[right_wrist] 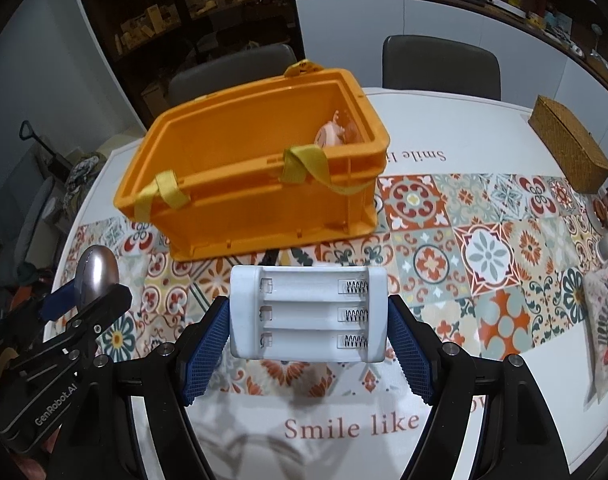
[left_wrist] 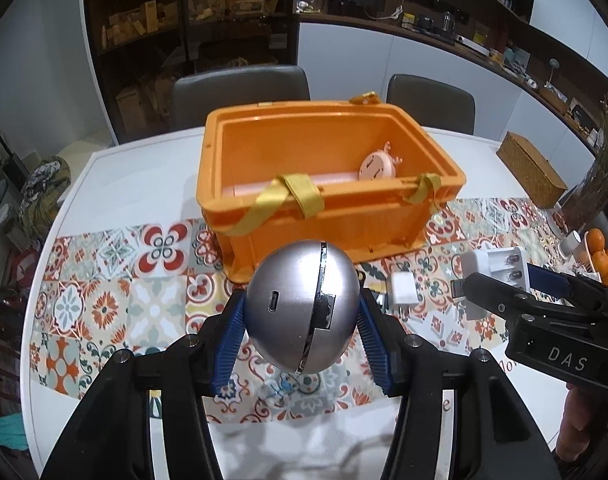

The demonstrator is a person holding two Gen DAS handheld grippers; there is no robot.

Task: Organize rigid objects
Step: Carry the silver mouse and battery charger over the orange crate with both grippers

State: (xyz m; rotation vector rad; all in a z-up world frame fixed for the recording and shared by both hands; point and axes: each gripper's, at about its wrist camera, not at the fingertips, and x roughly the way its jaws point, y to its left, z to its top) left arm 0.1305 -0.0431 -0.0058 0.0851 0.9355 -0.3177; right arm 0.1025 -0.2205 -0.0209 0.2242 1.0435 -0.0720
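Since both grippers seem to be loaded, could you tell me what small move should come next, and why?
Probably carry the left gripper forward over the orange crate and release there. It is shut on the silver ball, held above the tablecloth just short of the crate's near wall. The crate is open, with only a pink toy at its right end.

A patterned tile runner [right_wrist: 484, 256] is laid across the white table [right_wrist: 444, 120]. At two o'clock a woven box [right_wrist: 570, 156] is seen; at twelve, two grey chairs [right_wrist: 440, 64] (backs only visible).
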